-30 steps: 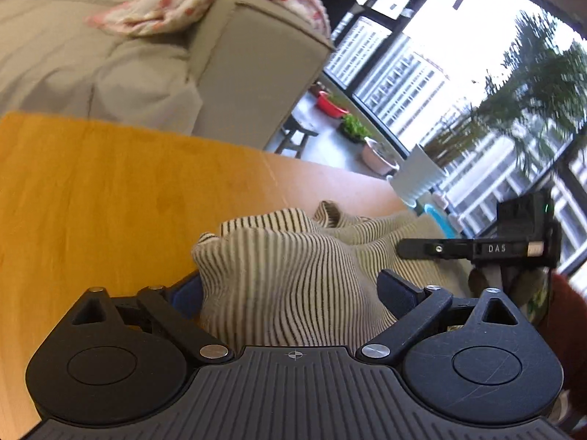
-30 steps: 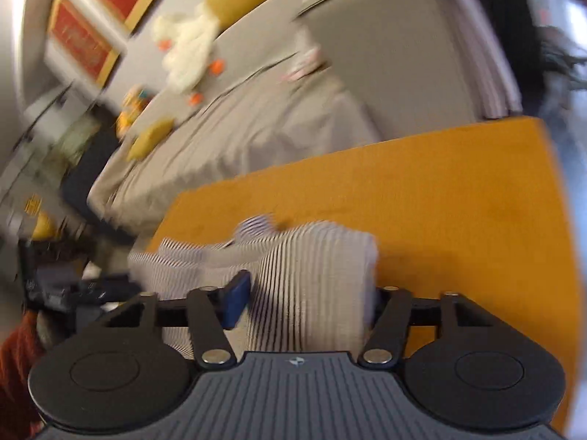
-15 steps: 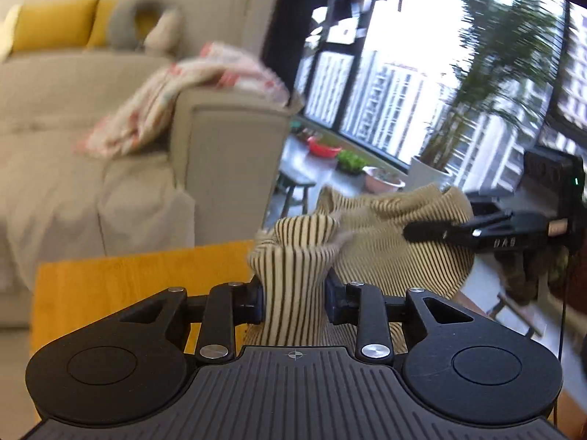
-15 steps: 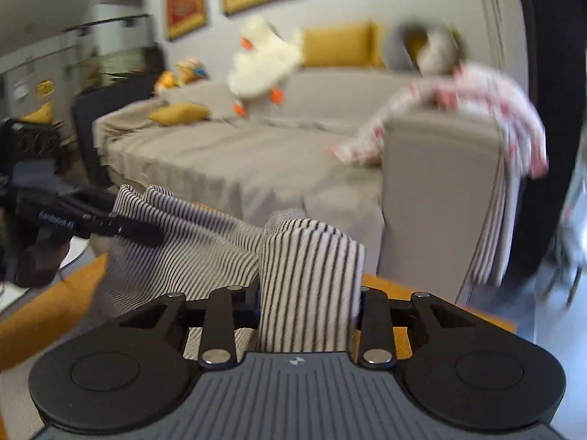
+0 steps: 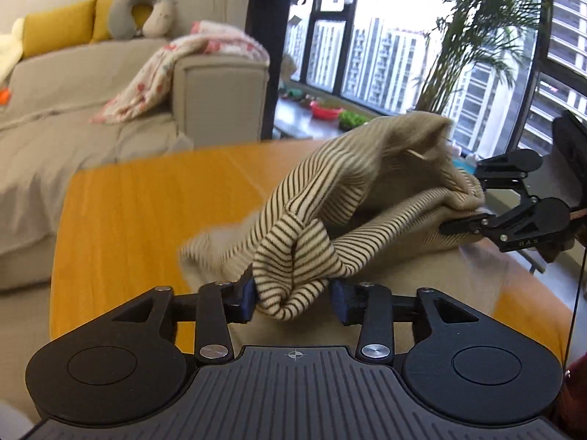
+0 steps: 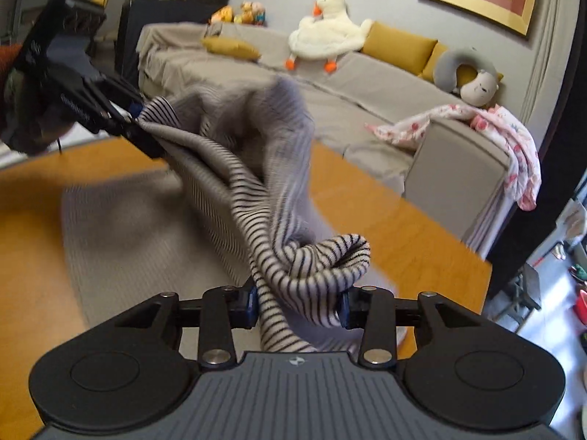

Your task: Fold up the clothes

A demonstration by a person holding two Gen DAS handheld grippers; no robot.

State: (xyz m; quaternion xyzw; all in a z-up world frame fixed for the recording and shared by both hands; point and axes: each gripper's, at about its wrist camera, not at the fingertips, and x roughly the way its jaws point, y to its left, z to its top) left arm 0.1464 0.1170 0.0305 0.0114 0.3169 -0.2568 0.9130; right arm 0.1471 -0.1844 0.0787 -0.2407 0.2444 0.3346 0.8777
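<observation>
Striped sweater (image 5: 352,190) bunched between both opening grippers, left (image 5: 293,295) and right (image 6: 297,302), above orange table (image 5: 139,212).

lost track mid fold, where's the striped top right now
The striped top hangs bunched between both tongs over the orange table: one bunch in the left tongs, another in the right tongs, couch behind.
</observation>
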